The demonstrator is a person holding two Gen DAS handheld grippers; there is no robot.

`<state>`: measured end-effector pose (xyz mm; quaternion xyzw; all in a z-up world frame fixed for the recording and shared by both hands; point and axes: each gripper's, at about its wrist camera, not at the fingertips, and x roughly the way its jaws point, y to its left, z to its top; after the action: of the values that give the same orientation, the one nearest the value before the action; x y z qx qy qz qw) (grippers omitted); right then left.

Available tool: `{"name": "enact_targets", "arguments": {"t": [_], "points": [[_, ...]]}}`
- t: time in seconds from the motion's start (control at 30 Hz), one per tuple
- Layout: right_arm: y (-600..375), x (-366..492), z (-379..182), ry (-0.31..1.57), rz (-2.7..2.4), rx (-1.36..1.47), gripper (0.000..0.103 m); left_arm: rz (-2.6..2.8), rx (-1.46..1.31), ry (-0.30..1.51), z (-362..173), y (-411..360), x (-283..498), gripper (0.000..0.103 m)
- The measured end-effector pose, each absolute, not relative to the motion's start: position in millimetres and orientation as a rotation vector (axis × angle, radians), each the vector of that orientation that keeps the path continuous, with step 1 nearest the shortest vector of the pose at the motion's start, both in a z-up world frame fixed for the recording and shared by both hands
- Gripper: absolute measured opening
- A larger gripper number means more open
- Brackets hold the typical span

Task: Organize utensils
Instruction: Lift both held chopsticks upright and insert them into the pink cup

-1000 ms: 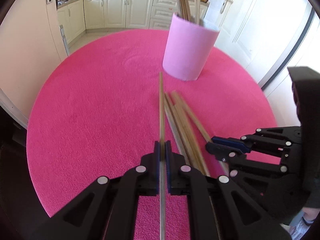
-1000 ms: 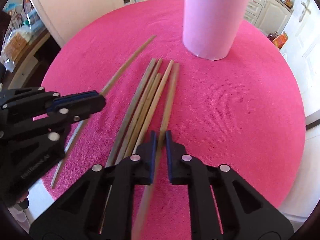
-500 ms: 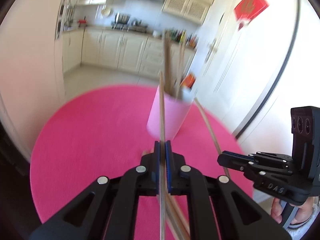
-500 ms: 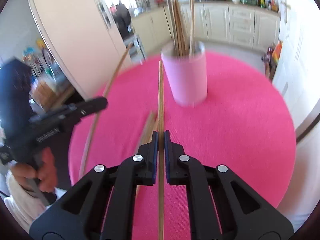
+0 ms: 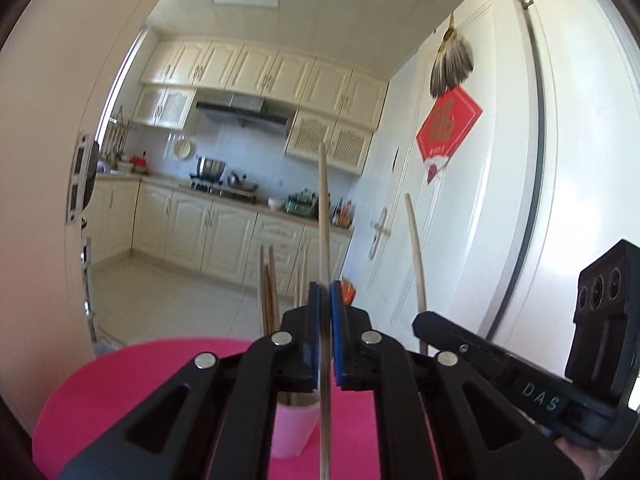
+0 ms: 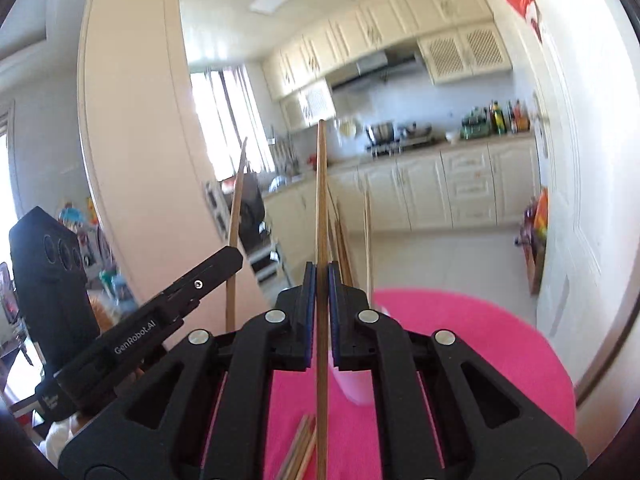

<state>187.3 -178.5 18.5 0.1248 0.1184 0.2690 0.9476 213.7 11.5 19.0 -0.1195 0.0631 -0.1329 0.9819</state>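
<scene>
My left gripper (image 5: 325, 292) is shut on a wooden chopstick (image 5: 324, 216) that points upward, raised above the round pink table (image 5: 120, 384). My right gripper (image 6: 318, 276) is shut on another wooden chopstick (image 6: 320, 200), also upright. Each gripper shows in the other's view, the right one (image 5: 424, 320) holding its chopstick (image 5: 416, 248), the left one (image 6: 230, 258) holding its own (image 6: 236, 216). The pink cup (image 5: 290, 428) with several chopsticks (image 5: 270, 288) stands below and just beyond my grippers, partly hidden; it also shows in the right wrist view (image 6: 354, 384). Loose chopsticks (image 6: 300, 452) lie on the table.
The pink table's far edge (image 6: 480, 304) drops to the kitchen floor. A white door (image 5: 480, 200) with a red decoration (image 5: 448, 128) is to the right. A cream wall (image 6: 140, 160) stands to the left. Kitchen cabinets (image 5: 192, 224) are far behind.
Both grippers lifted a chopstick each off the table and tilted them up to vertical. The views swung from the tabletop up to the kitchen; the cup now sits low, behind the fingers.
</scene>
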Motion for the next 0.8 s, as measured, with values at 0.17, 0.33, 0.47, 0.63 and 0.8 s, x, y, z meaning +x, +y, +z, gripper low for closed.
{"name": "enact_targets", "arguments": {"t": [0.17, 0.33, 0.47, 0.63, 0.8], "points": [[-178, 215, 20, 0.154, 0.531, 0.282, 0.007, -0.255, -0.259, 0.033, 26, 10, 239, 0.006], [-175, 240, 19, 0.093, 0.486, 0.325, 0.007, -0.241, -0.245, -0.017, 25, 5, 264, 0.006], [-171, 254, 18, 0.075, 0.478, 0.334, 0.007, -0.208, -0.234, -0.039, 20, 10, 284, 0.006], [-167, 264, 18, 0.059, 0.479, 0.351, 0.007, -0.184, -0.224, -0.045, 10, 13, 300, 0.006], [-165, 271, 16, 0.057, 0.47, 0.345, 0.007, -0.175, -0.21, -0.017, -5, 7, 313, 0.006]]}}
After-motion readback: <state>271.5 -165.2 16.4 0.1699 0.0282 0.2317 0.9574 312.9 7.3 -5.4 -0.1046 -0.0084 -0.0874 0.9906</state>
